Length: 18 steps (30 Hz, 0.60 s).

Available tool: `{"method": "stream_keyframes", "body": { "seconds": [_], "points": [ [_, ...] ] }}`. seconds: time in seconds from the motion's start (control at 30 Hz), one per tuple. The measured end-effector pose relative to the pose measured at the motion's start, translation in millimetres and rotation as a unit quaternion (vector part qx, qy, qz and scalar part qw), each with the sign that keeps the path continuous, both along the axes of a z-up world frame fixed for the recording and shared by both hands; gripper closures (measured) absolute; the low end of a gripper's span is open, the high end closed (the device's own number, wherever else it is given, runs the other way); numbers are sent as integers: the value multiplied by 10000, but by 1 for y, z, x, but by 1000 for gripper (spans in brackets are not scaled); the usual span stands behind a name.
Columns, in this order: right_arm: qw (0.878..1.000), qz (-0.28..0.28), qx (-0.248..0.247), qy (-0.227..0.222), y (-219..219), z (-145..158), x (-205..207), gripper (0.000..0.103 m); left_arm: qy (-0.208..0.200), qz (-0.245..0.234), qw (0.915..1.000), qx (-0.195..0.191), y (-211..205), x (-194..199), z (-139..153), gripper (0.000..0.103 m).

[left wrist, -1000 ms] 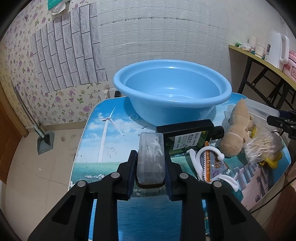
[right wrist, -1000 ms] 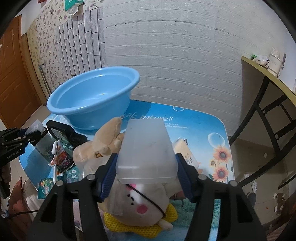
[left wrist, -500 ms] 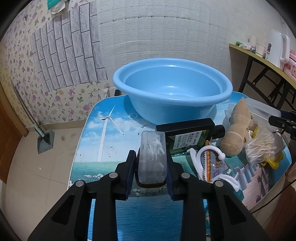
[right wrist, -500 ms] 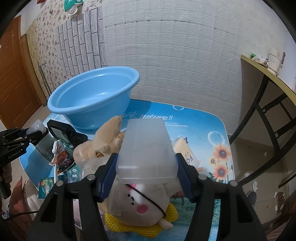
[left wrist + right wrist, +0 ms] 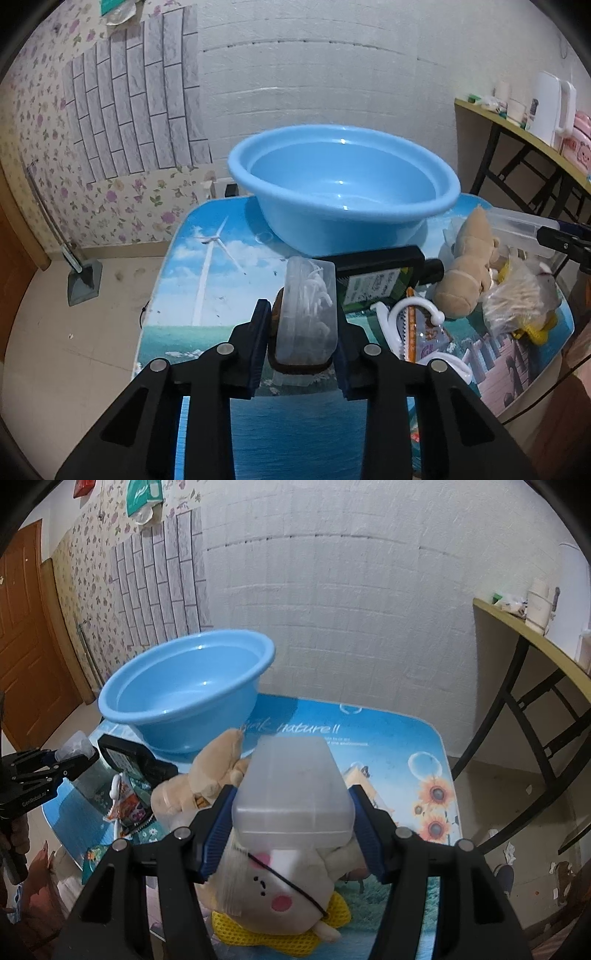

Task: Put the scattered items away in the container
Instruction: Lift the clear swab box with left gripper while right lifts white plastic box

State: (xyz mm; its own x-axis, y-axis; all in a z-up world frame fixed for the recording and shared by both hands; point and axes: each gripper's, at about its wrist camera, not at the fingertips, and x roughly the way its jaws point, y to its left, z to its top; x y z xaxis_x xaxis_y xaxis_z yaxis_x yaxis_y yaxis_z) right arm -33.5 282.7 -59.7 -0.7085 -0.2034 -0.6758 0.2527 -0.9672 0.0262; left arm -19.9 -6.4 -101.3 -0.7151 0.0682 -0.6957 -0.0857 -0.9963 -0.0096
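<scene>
A blue basin (image 5: pixel 343 195) stands empty at the back of the table; it also shows in the right wrist view (image 5: pixel 188 701). My left gripper (image 5: pixel 301 325) is shut on a clear box of cotton swabs (image 5: pixel 308 314), held above the table in front of the basin. My right gripper (image 5: pixel 293 823) is shut on a frosted plastic box (image 5: pixel 291 782), above a cream plush toy (image 5: pixel 280 890). A tan plush bear (image 5: pixel 469 269), a black bottle (image 5: pixel 380 273), a white hook (image 5: pixel 410 314) and a bag of swabs (image 5: pixel 517 299) lie on the table.
The table (image 5: pixel 207 280) has a printed blue landscape top and a near edge at the left. A side table (image 5: pixel 532 638) with black legs stands at the right. A snack packet (image 5: pixel 127 805) lies by the bottle. A dustpan (image 5: pixel 83 280) sits on the floor at the left.
My left gripper has lifted the swab box a little and edged toward the basin. The right gripper holds its box about where it was.
</scene>
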Motion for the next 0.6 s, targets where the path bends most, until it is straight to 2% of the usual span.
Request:
{"method": "stream_keyframes", "body": {
  "seconds": [0.27, 0.6],
  "points": [
    [9997, -20, -43, 240, -2, 16, 6, 43, 224, 40, 9997, 66, -4, 4, 21, 73],
    [9994, -14, -67, 337, -3, 21, 9, 43, 253, 53, 9996, 72, -5, 6, 25, 73]
  ]
}}
